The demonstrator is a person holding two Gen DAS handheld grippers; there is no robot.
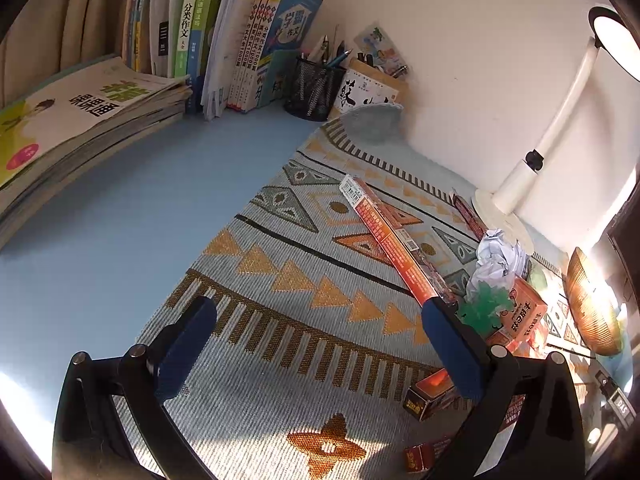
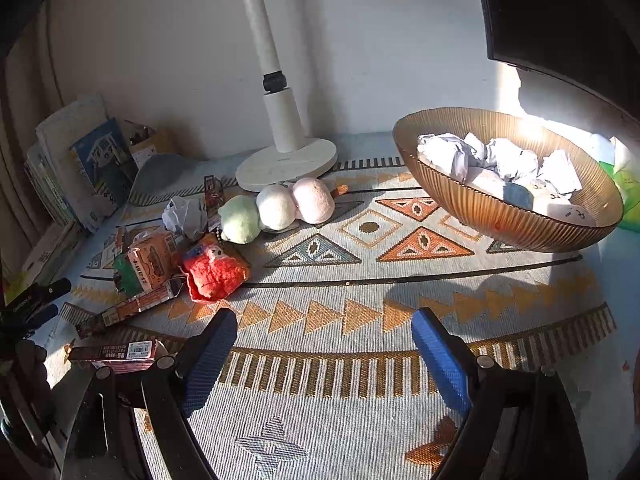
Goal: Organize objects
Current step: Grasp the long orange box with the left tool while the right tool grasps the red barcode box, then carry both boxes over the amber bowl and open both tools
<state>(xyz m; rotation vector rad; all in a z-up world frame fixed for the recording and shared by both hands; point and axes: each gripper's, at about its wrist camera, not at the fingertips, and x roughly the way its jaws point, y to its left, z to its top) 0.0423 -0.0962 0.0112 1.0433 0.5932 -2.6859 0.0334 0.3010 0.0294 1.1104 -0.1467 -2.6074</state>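
Observation:
My left gripper (image 1: pixel 320 316) is open and empty over the patterned mat (image 1: pixel 280 280). Just past its right finger a long red box (image 1: pixel 394 240) lies on the mat, beside an orange carton (image 1: pixel 520 312) and a crumpled paper ball (image 1: pixel 500 260). My right gripper (image 2: pixel 324 332) is open and empty above the mat (image 2: pixel 360 280). Ahead to its left lie a red plush (image 2: pixel 214 270), the orange carton (image 2: pixel 154 260), a paper ball (image 2: pixel 184 216), small red boxes (image 2: pixel 120 354) and three soft round toys (image 2: pixel 276 206). A ribbed amber bowl (image 2: pixel 500 216) at the right holds several paper balls.
Books stand and lie stacked at the back left (image 1: pixel 92 116), with a mesh pen holder (image 1: pixel 312 88) and a pen box (image 1: pixel 372 88). A white desk lamp (image 2: pixel 286 160) stands by the wall. The amber bowl (image 1: pixel 592 308) shows at the left view's right edge. A dark monitor (image 2: pixel 560 12) hangs top right.

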